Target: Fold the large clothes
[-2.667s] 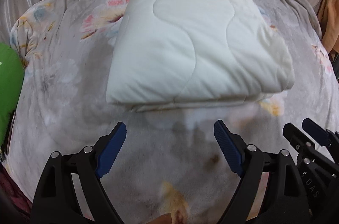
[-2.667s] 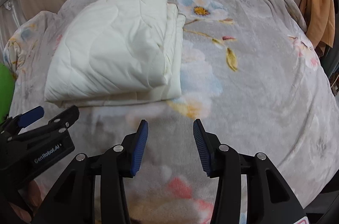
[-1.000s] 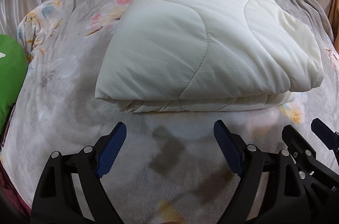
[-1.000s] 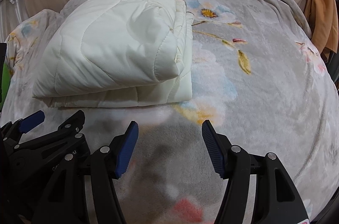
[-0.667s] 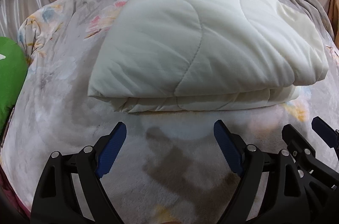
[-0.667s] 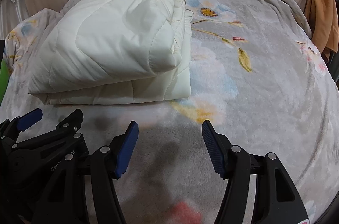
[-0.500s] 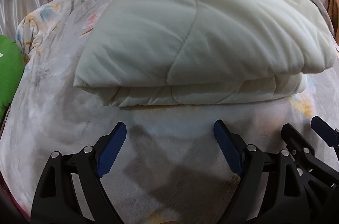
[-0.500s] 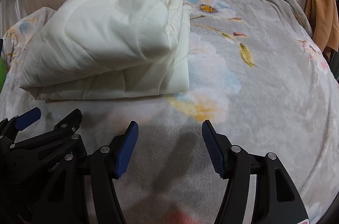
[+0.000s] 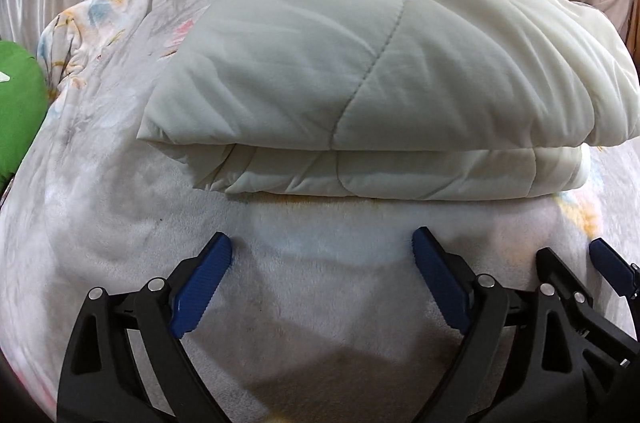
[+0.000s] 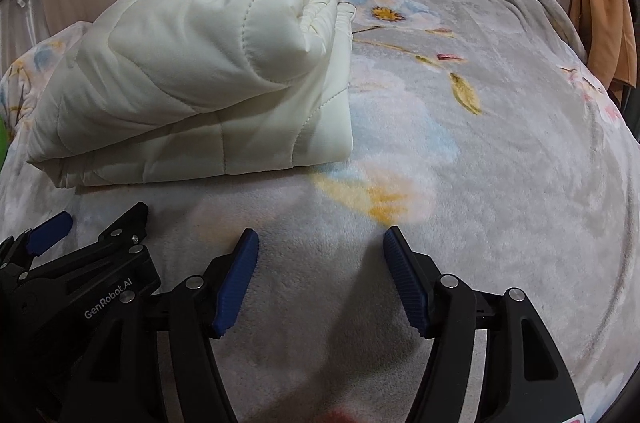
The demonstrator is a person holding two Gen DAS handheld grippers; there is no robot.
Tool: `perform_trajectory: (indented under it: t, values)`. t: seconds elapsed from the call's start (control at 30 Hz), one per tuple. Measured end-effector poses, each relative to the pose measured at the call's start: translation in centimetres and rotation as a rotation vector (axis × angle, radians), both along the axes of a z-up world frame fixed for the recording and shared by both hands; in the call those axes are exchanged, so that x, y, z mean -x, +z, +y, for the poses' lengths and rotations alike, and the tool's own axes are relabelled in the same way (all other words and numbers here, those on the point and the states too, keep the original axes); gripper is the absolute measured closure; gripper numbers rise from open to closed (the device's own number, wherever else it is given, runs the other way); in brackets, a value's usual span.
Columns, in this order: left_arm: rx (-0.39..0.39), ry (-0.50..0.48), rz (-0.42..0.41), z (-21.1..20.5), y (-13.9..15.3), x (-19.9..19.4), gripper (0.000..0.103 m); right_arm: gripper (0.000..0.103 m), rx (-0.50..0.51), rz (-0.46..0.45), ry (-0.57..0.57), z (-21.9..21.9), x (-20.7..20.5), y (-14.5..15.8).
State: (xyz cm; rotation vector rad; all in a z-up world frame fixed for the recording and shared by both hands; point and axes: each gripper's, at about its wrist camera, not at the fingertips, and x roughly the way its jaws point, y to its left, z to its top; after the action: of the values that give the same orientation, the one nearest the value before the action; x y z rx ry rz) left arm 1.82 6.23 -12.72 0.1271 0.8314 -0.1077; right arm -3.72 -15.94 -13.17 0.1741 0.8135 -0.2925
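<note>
Clearly, in the left wrist view, the left gripper (image 9: 320,251) has just been widening its empty jaws; the folded white quilt (image 9: 360,63) lies just ahead of them on the floral blanket (image 9: 100,223). In the right wrist view, the right gripper (image 10: 320,247) also gapes empty, quilt ahead-left. Soft, bulky, probably light: pinch the near stacked edge.

Green thing (image 9: 18,103) cut off at left edge; orange cloth (image 10: 606,11) partly hidden.

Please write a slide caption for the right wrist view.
Open right tool above flowered grey fleece blanket, near folded cream quilted comforter.
</note>
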Motion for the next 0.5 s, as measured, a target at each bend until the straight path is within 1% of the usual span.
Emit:
perform_trajectory:
  t: [0.33, 0.5]
  values:
    - [-0.014, 0.01, -0.019, -0.22, 0.25, 0.34, 0.014, 0.039, -0.003, 0.004, 0.0, -0.03, -0.09, 0.12]
    - [-0.008, 0.022, -0.023, 0.0, 0.76, 0.21, 0.014, 0.039, -0.016, -0.001, -0.002, -0.17, -0.09, 0.47]
